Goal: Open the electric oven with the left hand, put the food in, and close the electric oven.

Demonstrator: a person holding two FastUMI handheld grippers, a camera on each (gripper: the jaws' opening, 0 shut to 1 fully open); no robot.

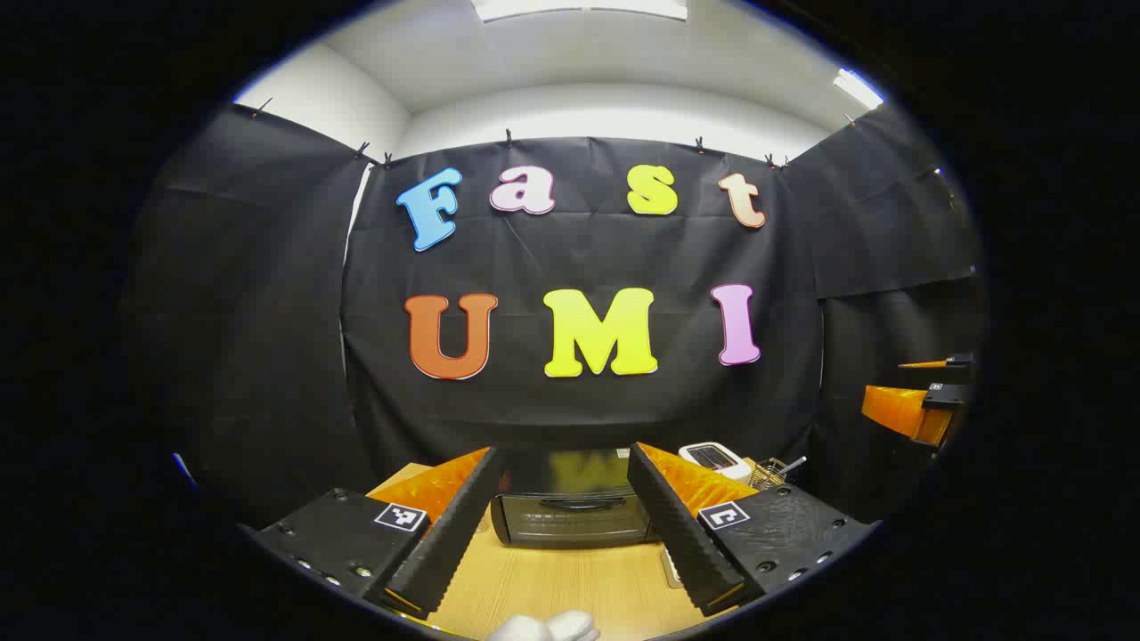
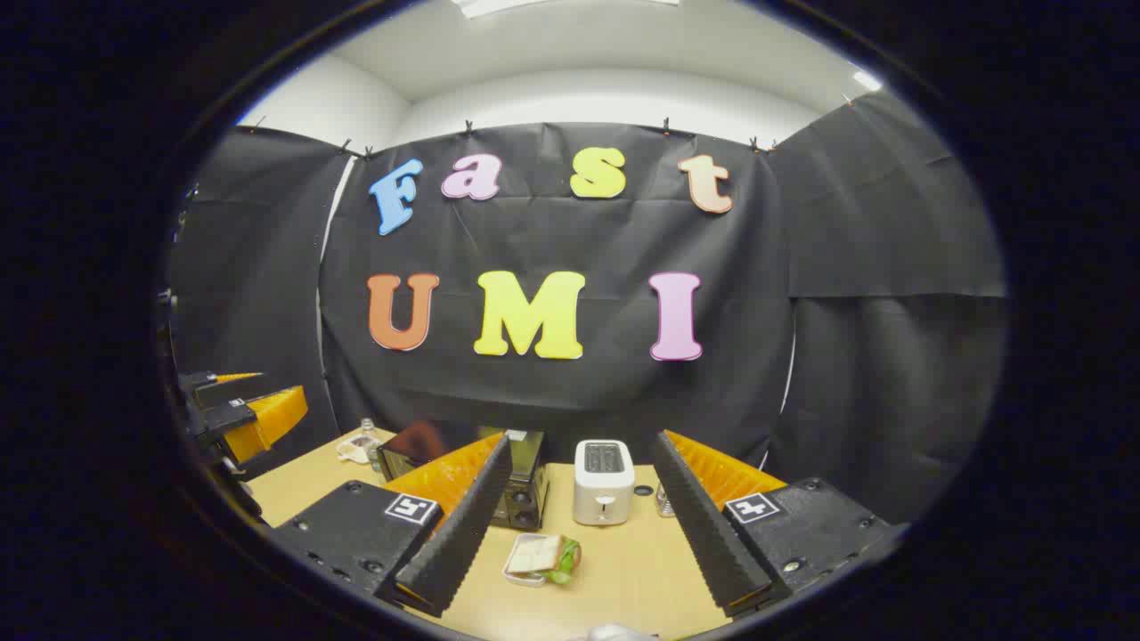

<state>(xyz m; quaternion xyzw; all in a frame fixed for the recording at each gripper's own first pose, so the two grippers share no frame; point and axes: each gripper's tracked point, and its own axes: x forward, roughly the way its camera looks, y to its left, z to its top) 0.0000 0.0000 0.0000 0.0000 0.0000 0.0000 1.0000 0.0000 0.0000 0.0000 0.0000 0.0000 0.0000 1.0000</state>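
Wooden table [image 2: 623, 570] bears oven [image 1: 570, 516], toaster [image 2: 603, 481], sandwich tray [image 2: 539, 559].

The black electric oven [image 1: 570, 516] sits shut on the tabletop [image 1: 570, 588], its handle across the door. The food [image 2: 543, 557], seemingly a sandwich in a shallow tray, lies just before the oven's right side.

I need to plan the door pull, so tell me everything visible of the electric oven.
The electric oven is a dark, boxy countertop unit with a glossy top and a front door carrying one horizontal bar handle near its upper edge. The door is shut. It stands upright on the wooden table, seen between the open jaws of the left gripper, which does not touch it. In the right gripper view its side with knobs stands left of the white toaster.
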